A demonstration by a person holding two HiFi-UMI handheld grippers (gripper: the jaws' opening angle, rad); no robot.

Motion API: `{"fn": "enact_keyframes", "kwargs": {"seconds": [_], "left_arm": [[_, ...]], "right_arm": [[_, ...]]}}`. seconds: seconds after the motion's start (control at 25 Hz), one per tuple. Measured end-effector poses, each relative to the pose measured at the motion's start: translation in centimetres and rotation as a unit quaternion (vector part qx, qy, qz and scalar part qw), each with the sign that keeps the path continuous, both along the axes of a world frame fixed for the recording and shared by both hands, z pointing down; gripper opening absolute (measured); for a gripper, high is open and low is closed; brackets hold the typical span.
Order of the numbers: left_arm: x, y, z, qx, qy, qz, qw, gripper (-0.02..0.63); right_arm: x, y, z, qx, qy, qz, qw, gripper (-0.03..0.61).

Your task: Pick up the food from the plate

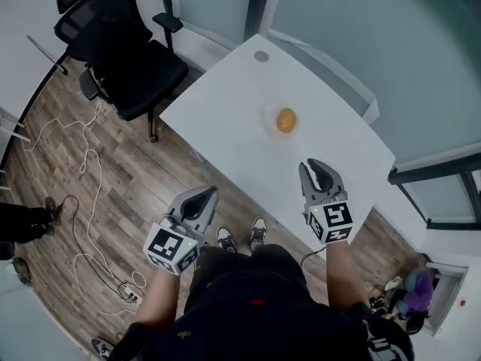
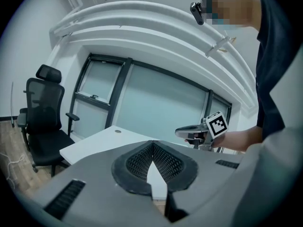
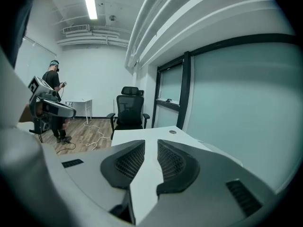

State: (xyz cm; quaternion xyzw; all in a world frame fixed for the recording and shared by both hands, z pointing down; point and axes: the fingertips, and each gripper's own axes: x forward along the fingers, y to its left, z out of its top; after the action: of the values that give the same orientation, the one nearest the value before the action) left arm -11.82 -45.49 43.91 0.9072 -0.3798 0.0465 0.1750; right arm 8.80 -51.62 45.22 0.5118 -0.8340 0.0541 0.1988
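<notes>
Claw state: my right claw (image 1: pixel 316 168) barely parted, empty, over the table (image 1: pixel 225 104) near its front edge; left claw (image 1: pixel 209 194) closed, empty, off it. Food (image 1: pixel 285 119), roundish, sits on plate (image 1: pixel 269 119) mid-table, just ahead of the right claw, which is nearer.

A white tabletop (image 1: pixel 225 119) stands on a wood-plank floor (image 1: pixel 150 194) beside frosted glass walls (image 1: pixel 361 43); a black office chair (image 1: pixel 135 70) stands by its corner, white cable (image 1: pixel 89 160) loops nearby, a ceiling strip light (image 3: pixel 90 4) glows
</notes>
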Motion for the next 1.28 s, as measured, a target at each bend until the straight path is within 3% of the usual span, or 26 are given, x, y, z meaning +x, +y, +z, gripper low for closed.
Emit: {"fn": "enact_keyframes", "kwargs": {"seconds": [0.08,0.36,0.48,0.68,0.92,1.28], "left_arm": [[0.5,-0.3,0.3,-0.006,0.001,-0.005,1.0,0.02],[2.1,-3.9,1.4,-0.029,-0.008,-0.039,0.9988,0.02],[2.8,-5.3,2.2,-0.049,-0.015,-0.053,0.9972,0.02],[3.0,-6.0,4.5,-0.075,-0.031,-0.076,0.9938,0.02],[2.7,-5.5,6.6,-0.103,-0.052,-0.103,0.9879,0.02],[2.9,-4.4,6.8,-0.106,-0.061,-0.112,0.9861,0.02]], "right_arm": [[0.0,-2.6,1.3,-0.009,0.006,-0.01,1.0,0.128],[1.8,-13.0,7.9,-0.07,-0.019,0.013,0.997,0.288],[2.7,-16.7,11.7,-0.106,-0.026,0.024,0.994,0.329],[3.0,-20.4,18.2,-0.154,-0.015,0.022,0.988,0.37],[3.3,-23.0,22.5,-0.178,-0.033,0.041,0.983,0.385],[3.1,-23.5,21.7,-0.141,-0.015,0.035,0.989,0.388]]}}
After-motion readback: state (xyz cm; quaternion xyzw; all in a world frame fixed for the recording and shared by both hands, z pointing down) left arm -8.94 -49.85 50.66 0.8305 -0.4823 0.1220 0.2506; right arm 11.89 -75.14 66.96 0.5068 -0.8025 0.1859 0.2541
